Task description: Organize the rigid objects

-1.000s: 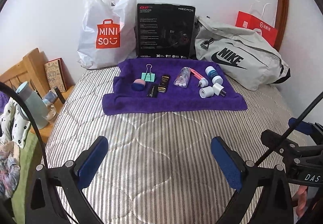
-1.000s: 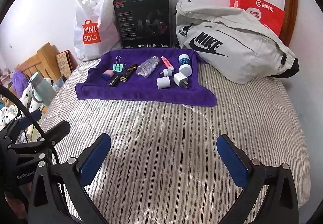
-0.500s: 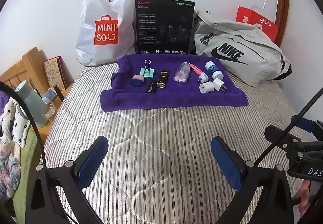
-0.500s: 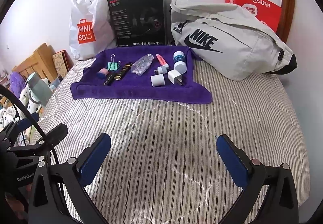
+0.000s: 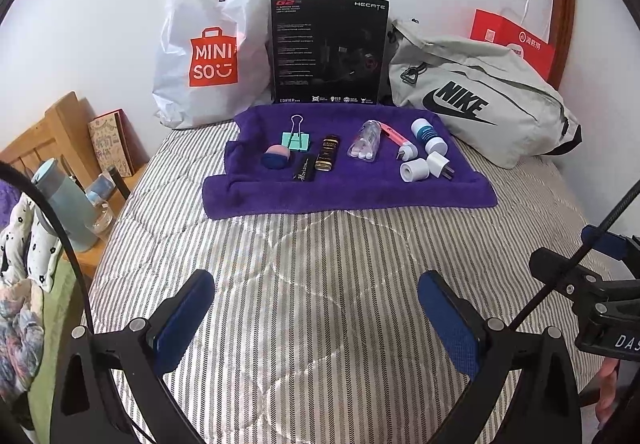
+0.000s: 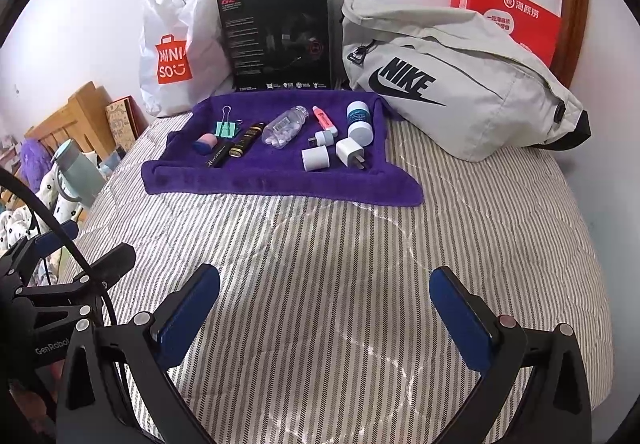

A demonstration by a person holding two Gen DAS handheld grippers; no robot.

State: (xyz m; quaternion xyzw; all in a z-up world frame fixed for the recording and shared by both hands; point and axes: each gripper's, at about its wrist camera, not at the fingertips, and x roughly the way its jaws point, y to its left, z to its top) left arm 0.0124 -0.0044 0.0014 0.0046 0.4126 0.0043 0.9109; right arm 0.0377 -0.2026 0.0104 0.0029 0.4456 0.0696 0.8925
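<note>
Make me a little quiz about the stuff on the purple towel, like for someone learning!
1. True or false: the binder clip lies on the purple towel.
2. Which sits nearest the grey Nike bag? A) pill bottle B) blue-and-white jar C) binder clip
3. Fill in: both grippers' jaws are ____ and hold nothing.

Key: 1 true; 2 B; 3 open.

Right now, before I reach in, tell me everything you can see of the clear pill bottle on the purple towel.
The pill bottle is clear plastic, lying on its side near the middle of the purple towel, neck pointing toward the far wall. White tablets fill most of it. Its cap end is hard to make out. It lies between the black-and-gold tube and the pink tube, seemingly touching neither.
</note>
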